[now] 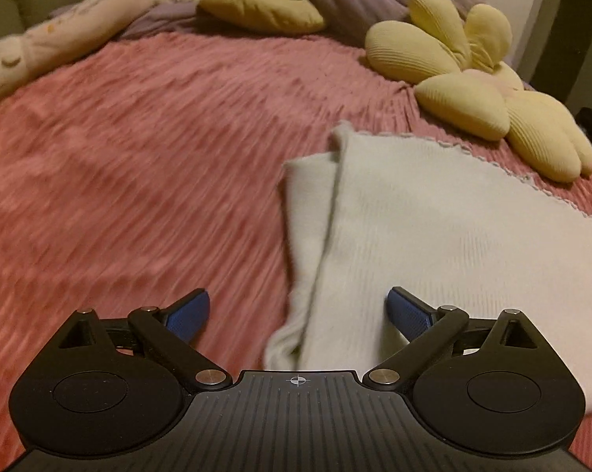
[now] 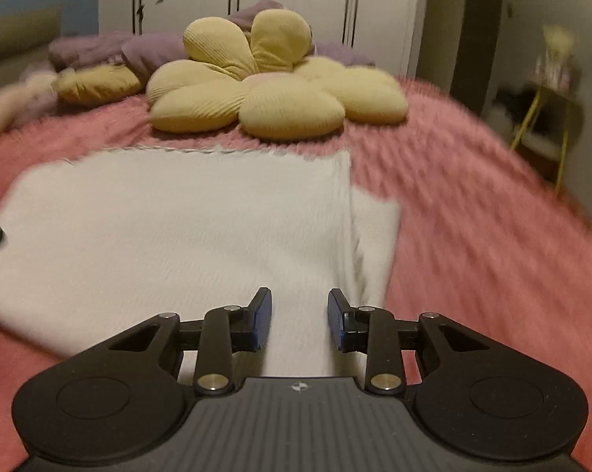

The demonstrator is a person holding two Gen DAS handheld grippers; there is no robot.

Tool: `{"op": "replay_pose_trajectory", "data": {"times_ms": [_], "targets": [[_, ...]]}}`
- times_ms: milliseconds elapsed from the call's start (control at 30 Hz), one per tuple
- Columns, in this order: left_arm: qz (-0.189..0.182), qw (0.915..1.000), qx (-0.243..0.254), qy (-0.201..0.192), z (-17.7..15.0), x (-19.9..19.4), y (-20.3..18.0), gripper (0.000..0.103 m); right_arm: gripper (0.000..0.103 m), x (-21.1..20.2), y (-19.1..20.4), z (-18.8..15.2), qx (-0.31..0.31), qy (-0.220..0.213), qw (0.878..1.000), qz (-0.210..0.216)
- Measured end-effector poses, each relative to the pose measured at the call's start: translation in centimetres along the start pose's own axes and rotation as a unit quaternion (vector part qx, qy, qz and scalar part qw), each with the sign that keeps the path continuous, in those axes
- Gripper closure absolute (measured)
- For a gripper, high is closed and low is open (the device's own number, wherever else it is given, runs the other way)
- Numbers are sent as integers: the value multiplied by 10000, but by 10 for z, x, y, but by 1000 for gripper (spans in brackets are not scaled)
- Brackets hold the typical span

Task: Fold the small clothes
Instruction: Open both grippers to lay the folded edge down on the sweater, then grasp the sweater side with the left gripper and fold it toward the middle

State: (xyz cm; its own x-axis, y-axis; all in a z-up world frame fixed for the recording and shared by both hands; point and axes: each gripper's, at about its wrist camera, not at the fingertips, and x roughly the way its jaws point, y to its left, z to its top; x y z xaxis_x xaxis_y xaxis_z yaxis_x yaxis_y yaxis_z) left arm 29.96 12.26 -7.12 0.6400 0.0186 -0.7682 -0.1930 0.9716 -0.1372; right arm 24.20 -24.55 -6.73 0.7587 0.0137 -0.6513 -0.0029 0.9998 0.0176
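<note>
White knit garment (image 2: 170, 236), partly folded, lies flat on pink ribbed bedspread (image 1: 138, 177), with one narrow fold showing along its side edge. Left gripper (image 1: 298, 316): jaws spread wide, empty, above the garment's left edge. Right gripper (image 2: 300, 324): jaws narrowly parted, empty, over the garment's near right portion. Yellow flower cushion (image 2: 272, 86) at 12 o'clock beyond the garment; long plush toy (image 1: 56, 39) at 10 o'clock in the left view.

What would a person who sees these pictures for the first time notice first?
Probably the white knitted garment, lying flat on the pink ribbed bedspread with one side folded over. Behind it lies a yellow flower-shaped cushion. The left gripper and right gripper hang open at the garment's near edge, holding nothing.
</note>
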Motion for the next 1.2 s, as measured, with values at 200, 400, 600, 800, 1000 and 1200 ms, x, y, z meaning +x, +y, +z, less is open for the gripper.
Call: {"op": "replay_pose_trajectory", "data": {"times_ms": [200, 400, 600, 800, 1000, 1200], "targets": [[-734, 9964, -297, 299, -6, -4, 18, 8, 66, -40, 5, -22, 578, 91, 9917, 1144], [-992, 9926, -569, 417, 1, 8, 27, 22, 65, -35, 27, -18, 228, 176, 9946, 992], [-955, 9942, -271, 407, 6, 13, 16, 18, 73, -20, 34, -14, 84, 67, 9987, 495], [-973, 9940, -326, 391, 8, 13, 14, 33, 74, -8, 39, -18, -107, 117, 9989, 440], [-967, 9939, -250, 472, 11, 16, 9, 36, 74, -5, 39, -19, -171, 124, 9988, 446], [-1092, 9924, -304, 485, 12, 17, 14, 44, 74, -6, 39, -21, -251, 82, 9986, 460]]}}
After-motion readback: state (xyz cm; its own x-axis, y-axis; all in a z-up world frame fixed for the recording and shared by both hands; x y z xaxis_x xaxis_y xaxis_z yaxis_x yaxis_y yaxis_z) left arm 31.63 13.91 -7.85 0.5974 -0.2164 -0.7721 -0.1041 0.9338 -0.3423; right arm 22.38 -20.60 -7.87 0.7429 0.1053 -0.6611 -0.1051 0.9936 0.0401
